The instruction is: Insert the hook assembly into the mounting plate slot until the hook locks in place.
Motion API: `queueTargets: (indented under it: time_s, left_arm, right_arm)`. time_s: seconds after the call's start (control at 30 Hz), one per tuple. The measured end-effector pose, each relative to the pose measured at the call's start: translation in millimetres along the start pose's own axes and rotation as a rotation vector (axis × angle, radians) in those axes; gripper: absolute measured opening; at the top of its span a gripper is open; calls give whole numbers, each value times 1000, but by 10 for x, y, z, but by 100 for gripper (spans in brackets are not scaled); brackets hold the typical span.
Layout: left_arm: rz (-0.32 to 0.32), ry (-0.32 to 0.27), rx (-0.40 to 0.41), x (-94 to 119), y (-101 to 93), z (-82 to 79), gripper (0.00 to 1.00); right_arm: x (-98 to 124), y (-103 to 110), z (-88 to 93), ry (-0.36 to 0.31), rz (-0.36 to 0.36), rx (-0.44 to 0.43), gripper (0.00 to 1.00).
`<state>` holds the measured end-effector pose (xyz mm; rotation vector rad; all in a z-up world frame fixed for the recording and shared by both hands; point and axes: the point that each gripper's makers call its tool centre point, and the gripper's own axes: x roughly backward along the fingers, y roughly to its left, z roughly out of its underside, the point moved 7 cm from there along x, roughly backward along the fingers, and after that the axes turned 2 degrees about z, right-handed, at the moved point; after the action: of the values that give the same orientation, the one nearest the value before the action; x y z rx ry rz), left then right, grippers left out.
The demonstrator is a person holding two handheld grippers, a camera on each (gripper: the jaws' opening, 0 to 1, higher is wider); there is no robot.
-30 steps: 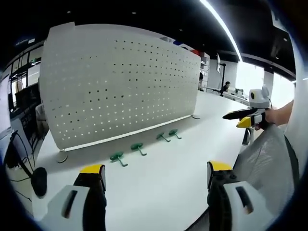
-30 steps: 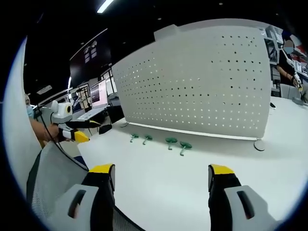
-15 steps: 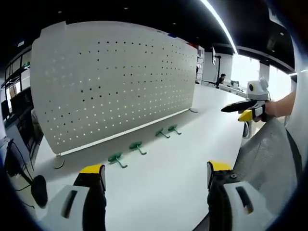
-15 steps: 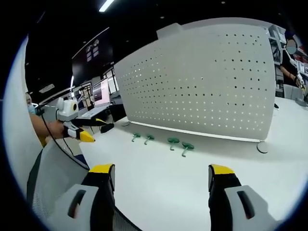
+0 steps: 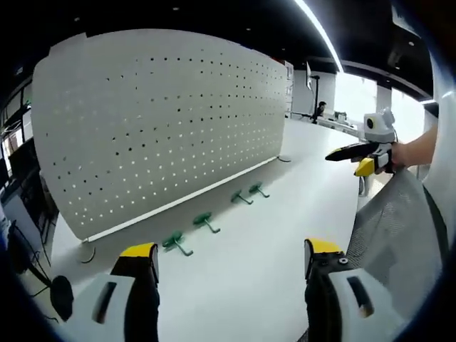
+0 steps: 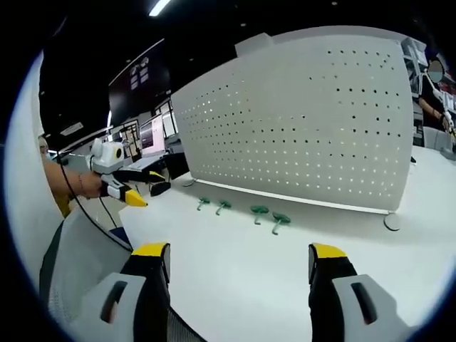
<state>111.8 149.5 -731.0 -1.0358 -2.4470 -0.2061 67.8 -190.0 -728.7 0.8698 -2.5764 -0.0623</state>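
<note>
i've drifted closer to the pegboard [image 5: 164,121] and green hooks [image 5: 205,221], both my claws [image 5: 224,267] [image 6: 239,267] still wide open, empty.

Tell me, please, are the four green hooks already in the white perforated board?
Out: the green hooks lie on the white table before the white perforated board, none seated in its holes.

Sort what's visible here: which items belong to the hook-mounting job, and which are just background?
Job: four green hooks lying on the white table; upright perforated mounting plate; left tool and right tool, both open and empty.

Background: mesh chair back; distant desks and person.
</note>
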Motion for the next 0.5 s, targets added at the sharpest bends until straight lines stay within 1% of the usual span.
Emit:
queueTargets:
  time_s: [0.2,0.3,0.5]
  left_arm:
    - [14,27,-30,-28,99,-15,88]
    - [28,44,-59,-46,143,-37,88]
    - [61,84,-94,-93,214,-49,88]
  right_arm:
    - [-14,10,-15,1,-8,5,77]
    - [-22,17,-19,3,-10,8,77]
    - [-32,27,-15,9,-18,9,77]
